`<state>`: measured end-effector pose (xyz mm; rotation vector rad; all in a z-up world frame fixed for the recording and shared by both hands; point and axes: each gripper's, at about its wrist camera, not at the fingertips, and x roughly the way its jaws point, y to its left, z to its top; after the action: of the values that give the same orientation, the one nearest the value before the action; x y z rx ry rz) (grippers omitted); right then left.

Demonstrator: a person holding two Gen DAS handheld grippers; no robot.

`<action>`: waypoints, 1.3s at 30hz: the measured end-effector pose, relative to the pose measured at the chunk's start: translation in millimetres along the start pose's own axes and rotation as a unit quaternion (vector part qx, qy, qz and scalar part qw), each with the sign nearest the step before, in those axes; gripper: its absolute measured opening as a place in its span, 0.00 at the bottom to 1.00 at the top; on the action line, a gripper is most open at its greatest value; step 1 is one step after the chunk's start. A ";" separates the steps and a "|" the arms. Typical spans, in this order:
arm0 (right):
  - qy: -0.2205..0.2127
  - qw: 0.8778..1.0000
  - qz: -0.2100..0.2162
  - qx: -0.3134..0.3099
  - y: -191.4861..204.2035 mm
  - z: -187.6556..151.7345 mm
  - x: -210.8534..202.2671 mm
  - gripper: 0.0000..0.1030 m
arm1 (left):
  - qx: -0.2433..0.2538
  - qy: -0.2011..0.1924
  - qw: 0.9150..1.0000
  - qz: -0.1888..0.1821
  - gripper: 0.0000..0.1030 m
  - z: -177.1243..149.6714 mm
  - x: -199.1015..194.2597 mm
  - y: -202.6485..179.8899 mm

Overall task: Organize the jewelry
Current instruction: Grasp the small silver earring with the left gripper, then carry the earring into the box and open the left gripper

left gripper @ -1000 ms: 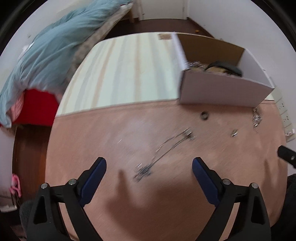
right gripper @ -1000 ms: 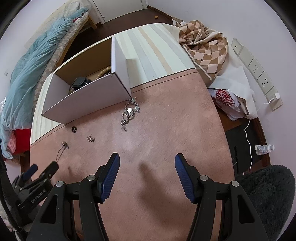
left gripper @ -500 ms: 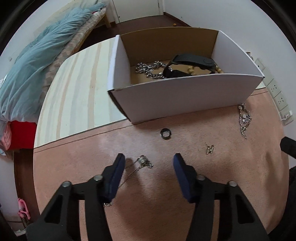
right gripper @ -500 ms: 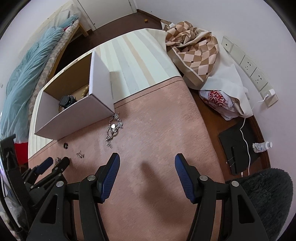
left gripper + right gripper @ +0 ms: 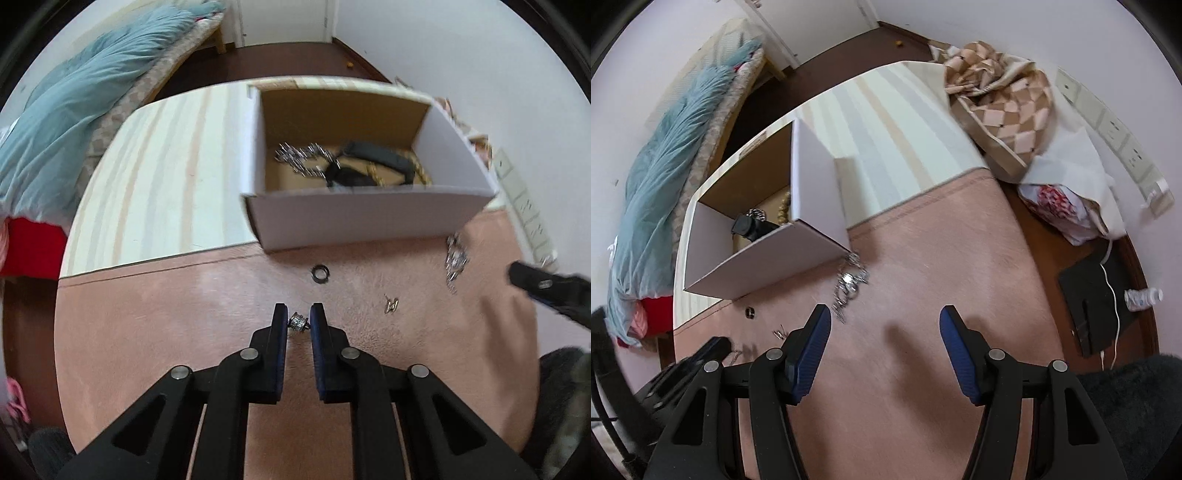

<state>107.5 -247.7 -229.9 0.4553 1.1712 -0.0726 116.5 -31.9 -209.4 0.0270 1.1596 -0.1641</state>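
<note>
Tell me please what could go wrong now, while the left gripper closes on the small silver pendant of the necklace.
The left gripper pinches only the small pendant, so it might slip out when lifted. The chain trails under the fingers, mostly hidden, and may drag or snag on the pink mat. The black ring lies just ahead and could get knocked on the way to the white box.

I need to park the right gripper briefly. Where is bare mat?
Free: the pink mat right of the silver chain cluster. Crowded: the strip before the white box, with dark ring, small clasp and left gripper.
</note>
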 end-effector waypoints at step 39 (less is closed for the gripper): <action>-0.060 0.982 0.128 -0.124 119.9 80.1 -117.9 0.00 | -0.017 -0.119 0.982 -0.143 0.09 104.9 -162.2 29.2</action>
<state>164.9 -190.5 -62.1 0.3713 0.9792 0.2632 153.0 4.5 -21.0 -0.1856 0.9224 -0.3915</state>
